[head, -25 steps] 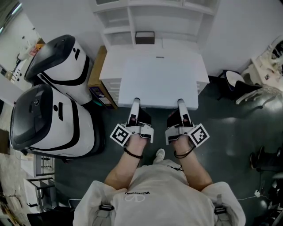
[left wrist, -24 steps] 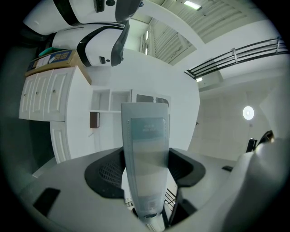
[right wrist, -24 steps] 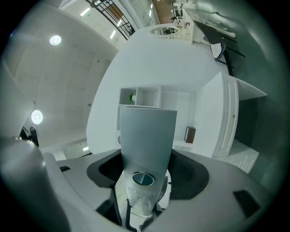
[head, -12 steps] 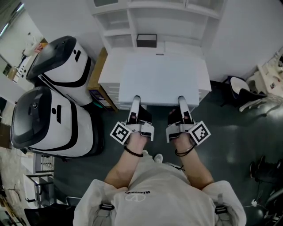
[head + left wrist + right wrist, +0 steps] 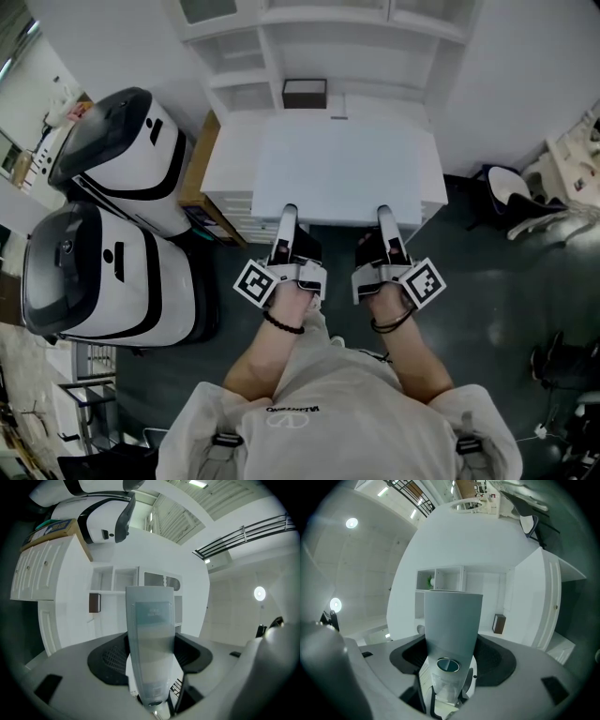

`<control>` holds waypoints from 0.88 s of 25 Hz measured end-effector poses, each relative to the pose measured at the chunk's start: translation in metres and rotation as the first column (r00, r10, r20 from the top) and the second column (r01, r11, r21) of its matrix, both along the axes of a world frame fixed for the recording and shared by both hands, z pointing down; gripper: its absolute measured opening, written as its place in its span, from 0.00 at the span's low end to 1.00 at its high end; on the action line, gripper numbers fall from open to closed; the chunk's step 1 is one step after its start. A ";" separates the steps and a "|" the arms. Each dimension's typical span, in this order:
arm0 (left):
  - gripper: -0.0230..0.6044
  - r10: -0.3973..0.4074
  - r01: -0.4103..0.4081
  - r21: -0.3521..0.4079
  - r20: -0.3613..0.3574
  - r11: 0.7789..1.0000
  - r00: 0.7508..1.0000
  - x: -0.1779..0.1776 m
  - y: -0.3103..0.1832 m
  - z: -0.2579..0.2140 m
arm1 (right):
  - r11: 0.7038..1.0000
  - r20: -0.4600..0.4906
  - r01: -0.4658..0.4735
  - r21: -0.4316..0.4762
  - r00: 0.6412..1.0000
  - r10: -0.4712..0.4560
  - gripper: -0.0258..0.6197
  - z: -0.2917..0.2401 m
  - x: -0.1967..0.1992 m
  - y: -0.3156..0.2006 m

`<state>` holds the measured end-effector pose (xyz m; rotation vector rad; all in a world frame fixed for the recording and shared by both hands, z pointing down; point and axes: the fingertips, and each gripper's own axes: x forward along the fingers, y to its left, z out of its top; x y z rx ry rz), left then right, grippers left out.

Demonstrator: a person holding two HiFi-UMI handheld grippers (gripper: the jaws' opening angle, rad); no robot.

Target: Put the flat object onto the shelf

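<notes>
The left gripper (image 5: 288,216) and the right gripper (image 5: 385,216) are both pinched down on the near edge of a flat white rectangular board (image 5: 337,173), one towards each near corner. From the head view you see the upper finger of each lying on top of the panel. In the left gripper view and the right gripper view the jaws stand drawn in tight at the middle, with no gap showing.

The board is carried roughly level, out in front of the person's chest. It reaches away from the grippers over a low white cabinet with drawers (image 5: 223,173), and I cannot tell whether it touches the cabinet top. Its far edge comes near the foot of the white open shelving unit (image 5: 272,56) against the wall. A small dark brown box (image 5: 305,93) sits in a lower bay just beyond the far left corner.

I'd judge the panel stiff and fairly light — it shows no sag though gripped on one side only. That same reach means plenty of leverage on the jaws, and its smooth face could slip. Taking hold wide apart along one edge, as here, looks right. Its breadth may need care between the shelf uprights — and the box stands close to its path.
</notes>
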<state>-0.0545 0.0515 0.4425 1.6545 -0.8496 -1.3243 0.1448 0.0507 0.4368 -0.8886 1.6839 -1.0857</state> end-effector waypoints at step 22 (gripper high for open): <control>0.49 0.055 -0.055 0.011 -0.023 0.998 0.998 -0.040 -0.188 -0.027 | 0.998 -0.018 -0.063 0.022 0.998 0.063 0.51 -0.029 -0.040 -0.178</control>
